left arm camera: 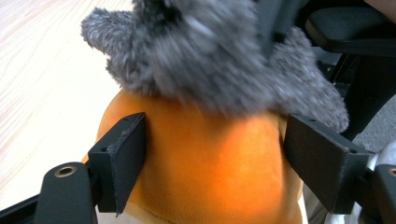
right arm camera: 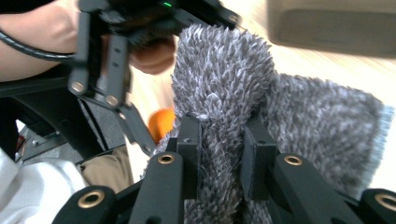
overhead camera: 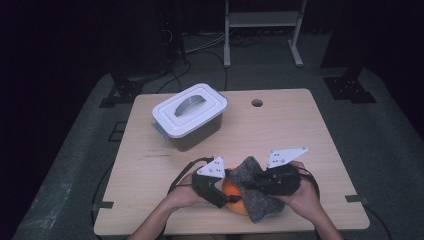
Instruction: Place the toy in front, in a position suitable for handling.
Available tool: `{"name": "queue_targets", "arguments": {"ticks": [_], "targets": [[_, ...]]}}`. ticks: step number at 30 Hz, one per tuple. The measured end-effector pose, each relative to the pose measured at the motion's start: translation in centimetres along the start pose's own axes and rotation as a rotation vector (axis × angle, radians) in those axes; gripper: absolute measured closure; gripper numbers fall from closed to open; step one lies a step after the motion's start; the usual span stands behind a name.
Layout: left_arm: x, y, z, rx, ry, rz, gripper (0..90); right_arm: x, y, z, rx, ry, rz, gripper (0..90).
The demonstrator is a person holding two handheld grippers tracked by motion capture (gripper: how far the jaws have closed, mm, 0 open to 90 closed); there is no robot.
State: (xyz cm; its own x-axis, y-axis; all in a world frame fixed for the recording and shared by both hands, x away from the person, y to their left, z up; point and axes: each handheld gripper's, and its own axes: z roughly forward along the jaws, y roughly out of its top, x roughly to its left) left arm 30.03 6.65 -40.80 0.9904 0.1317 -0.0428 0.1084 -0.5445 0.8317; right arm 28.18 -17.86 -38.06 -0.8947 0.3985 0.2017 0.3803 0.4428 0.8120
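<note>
Gripping | L gripper [left arm camera: 212, 154] on orange toy [left arm camera: 205, 172] | R gripper [right arm camera: 222, 149] pinching grey cloth [right arm camera: 233, 84] | box [overhead camera: 190, 116] lidded

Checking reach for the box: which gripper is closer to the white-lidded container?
Left. The left gripper sits just below the container, its jaws around the orange plush. The right gripper is further right, shut on the grey cloth.

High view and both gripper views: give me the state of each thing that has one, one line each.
Storage box: upright on the table, white lid on, handle folded flat.
Orange plush ball: on the table's near edge, between the left gripper's jaws, partly covered by the cloth.
Grey fuzzy cloth: bunched, draped over the ball.
Right gripper: shut on the cloth.
</note>
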Motion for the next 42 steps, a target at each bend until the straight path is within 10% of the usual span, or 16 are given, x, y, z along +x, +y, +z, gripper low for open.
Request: {"name": "queue_targets", "arguments": {"ticks": [10,20,29,42], "targets": [[0.8,0.2,-0.6,-0.004,0.006,-0.049,17.3,-2.0,-1.9,-1.3,0.010,0.012,0.085,71.6],[-1.3,0.8,0.4,-0.001,-0.031,0.082,25.2,-0.3,0.5,-1.8,-0.011,-0.017,-0.009,71.1],[-0.7,1.3,0.2,-0.002,0.020,-0.001,10.3,-1.0,-0.9,-1.4,-0.019,0.036,0.053,70.8],[-0.7,0.4,0.2,0.028,-0.006,0.037,17.8,-1.7,-1.7,-1.5,0.008,0.028,0.067,70.7]]}}
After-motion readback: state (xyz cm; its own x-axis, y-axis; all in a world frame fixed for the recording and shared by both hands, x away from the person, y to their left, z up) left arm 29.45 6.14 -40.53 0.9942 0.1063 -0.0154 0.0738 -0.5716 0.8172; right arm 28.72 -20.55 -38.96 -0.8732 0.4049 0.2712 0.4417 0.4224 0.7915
